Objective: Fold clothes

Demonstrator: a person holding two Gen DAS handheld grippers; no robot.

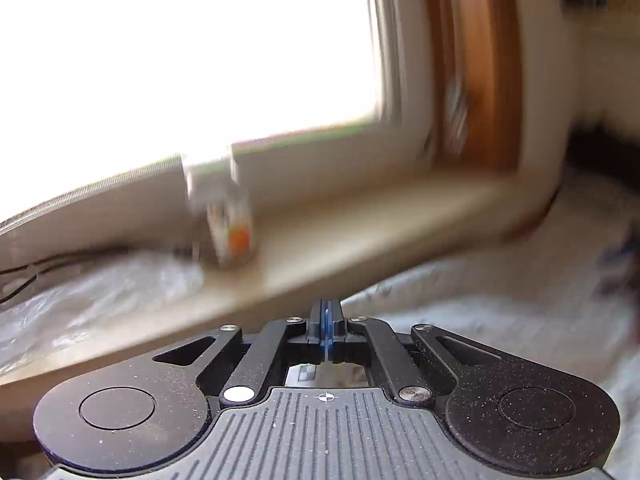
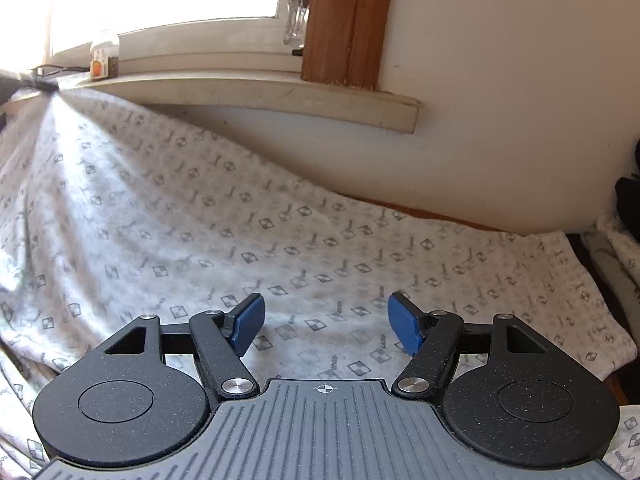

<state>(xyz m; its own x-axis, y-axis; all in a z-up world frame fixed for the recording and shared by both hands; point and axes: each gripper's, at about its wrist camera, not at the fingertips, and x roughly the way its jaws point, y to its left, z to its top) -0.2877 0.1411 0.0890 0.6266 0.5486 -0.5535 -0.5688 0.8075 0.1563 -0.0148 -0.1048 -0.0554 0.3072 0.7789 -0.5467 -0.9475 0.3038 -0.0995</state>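
Currently the left gripper (image 1: 327, 334) has its blue pads pressed together; whether cloth is pinched cannot be told. The right gripper (image 2: 324, 324) hangs apart above the white patterned cotton garment (image 2: 240, 220), spread below the far cream windowsill (image 2: 256, 94). Keep the lifted far-left corner taut; only the right view shows it.

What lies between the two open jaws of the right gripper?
Only the patterned cloth, seen in the right wrist view; the right gripper hovers open with nothing gripped.
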